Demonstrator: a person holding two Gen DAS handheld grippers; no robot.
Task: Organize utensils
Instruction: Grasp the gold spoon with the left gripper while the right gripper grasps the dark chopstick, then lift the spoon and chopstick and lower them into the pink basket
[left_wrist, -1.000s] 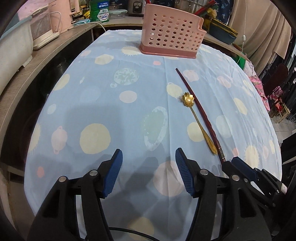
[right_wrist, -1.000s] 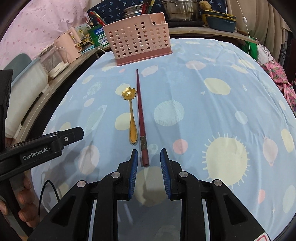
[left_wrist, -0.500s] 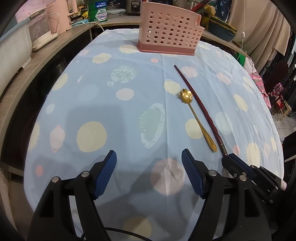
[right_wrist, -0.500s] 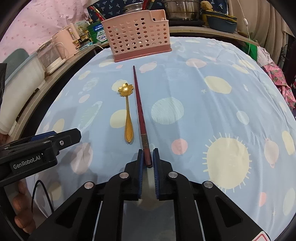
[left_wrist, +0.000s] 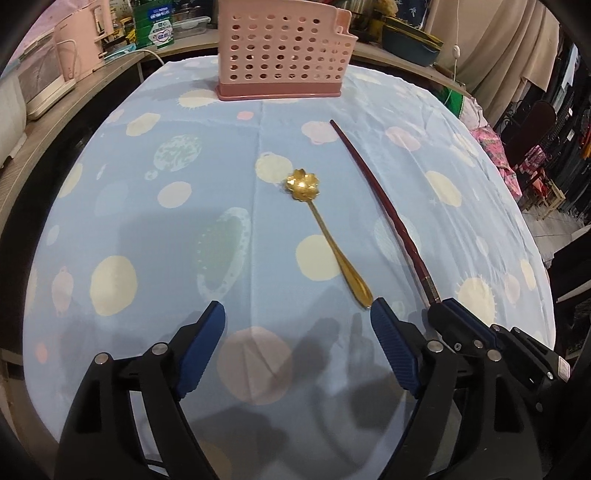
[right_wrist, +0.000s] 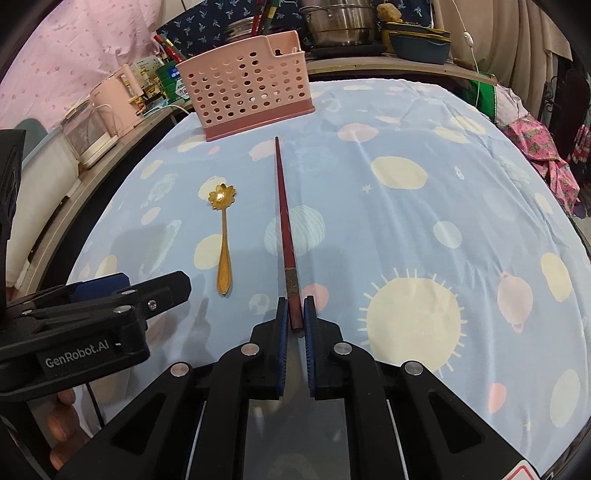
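Observation:
A dark red chopstick (right_wrist: 284, 221) lies lengthwise on the spotted blue cloth, its tip toward the pink perforated utensil holder (right_wrist: 243, 92). My right gripper (right_wrist: 295, 310) is shut on its thick near end. Left of it lies a gold spoon (right_wrist: 223, 251) with a flower-shaped bowl. In the left wrist view, my left gripper (left_wrist: 297, 310) hovers low over the cloth with its jaws opening and nothing between them. The gold spoon (left_wrist: 328, 236) ends just beyond its right fingertip (left_wrist: 384, 321). The chopstick (left_wrist: 388, 210) runs into the right gripper (left_wrist: 454, 314) beside it. The holder (left_wrist: 280, 55) stands at the far edge.
A wooden counter (left_wrist: 55, 122) with pink and white appliances runs along the left of the table. Pots and bowls (right_wrist: 340, 22) crowd the shelf behind the holder. Pink fabric (right_wrist: 546, 155) hangs off the right. A person's hand (right_wrist: 59, 424) grips the left gripper's handle.
My right gripper's jaws closed onto the chopstick's near end, which shifted away from the spoon. My left gripper's jaws spread wider and it moved toward the spoon's handle.

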